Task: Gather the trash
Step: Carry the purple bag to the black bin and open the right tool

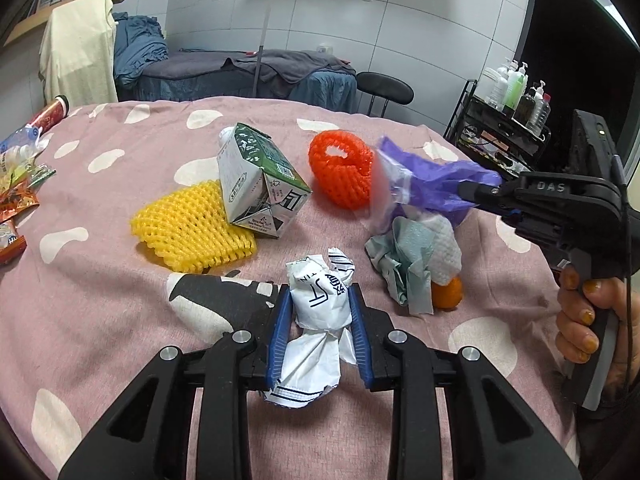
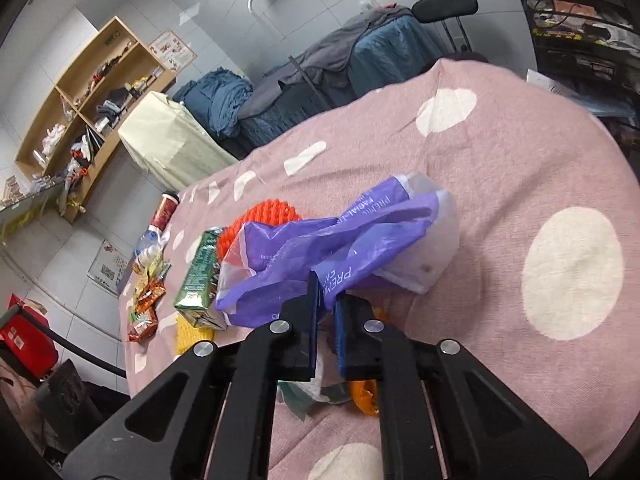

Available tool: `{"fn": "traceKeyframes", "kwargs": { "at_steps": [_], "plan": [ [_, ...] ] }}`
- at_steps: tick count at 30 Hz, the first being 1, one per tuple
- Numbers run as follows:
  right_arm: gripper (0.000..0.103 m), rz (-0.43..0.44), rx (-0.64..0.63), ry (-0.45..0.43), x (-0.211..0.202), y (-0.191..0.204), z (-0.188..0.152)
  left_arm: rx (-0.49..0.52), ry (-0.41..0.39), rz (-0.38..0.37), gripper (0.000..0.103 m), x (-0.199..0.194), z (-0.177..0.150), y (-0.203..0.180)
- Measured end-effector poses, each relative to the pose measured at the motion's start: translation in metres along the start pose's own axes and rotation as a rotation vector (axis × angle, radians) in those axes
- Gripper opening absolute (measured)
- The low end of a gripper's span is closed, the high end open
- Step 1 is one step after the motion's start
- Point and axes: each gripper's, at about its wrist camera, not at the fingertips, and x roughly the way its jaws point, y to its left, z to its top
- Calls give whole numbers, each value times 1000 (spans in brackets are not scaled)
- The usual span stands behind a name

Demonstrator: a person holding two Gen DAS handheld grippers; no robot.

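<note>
My left gripper (image 1: 318,294) is shut on a crumpled white paper wrapper (image 1: 320,308) with dark print, held just above the pink spotted cloth (image 1: 100,300). At the right of the left wrist view, a hand holds my right gripper (image 1: 466,191), shut on a purple and clear plastic bag (image 1: 424,180). In the right wrist view that purple bag (image 2: 332,248) bunches out ahead of the right gripper (image 2: 327,298). A green milk carton (image 1: 260,180) leans on a yellow foam net (image 1: 192,228). A red foam net (image 1: 340,168) lies behind the bag. Crumpled tissues (image 1: 416,256) cover an orange peel (image 1: 448,294).
Snack wrappers (image 1: 16,200) and a red can (image 1: 54,114) lie at the cloth's left edge. A black stool (image 1: 384,88) and a rack of bottles (image 1: 516,96) stand beyond the far right edge. A bed with blue bedding (image 1: 240,72) fills the background.
</note>
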Motion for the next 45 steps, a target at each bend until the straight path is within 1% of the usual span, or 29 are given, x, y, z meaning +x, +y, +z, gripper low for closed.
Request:
{"fn": "traceKeyframes", "kwargs": {
  "at_steps": [6,11,14,24,33,38,45],
  "plan": [
    [8,-38,-71,-119,-53,7,-1,9,-34,-2,29,-13,-4,-9],
    [8,-134,-140,-206,-96,10,-10,18,-65,-33,29,-26,-6,-23],
    [8,-169,-152,-236,-117,5,-17,31,-77,-54,29,-31,-7,-34],
    [8,-236,-116,-286,-169,-27,-42,87,-87,-143,29,-42,-18,-79],
    [8,-320,-30,-324,-216,-64,-67,153,-72,-238,29,-43,-29,-126],
    [8,-403,20,-342,-241,-91,-83,195,-59,-282,29,-41,-34,-150],
    [8,-523,93,-321,-262,-135,-101,236,-43,-326,29,-40,-41,-175]
  ]
}}
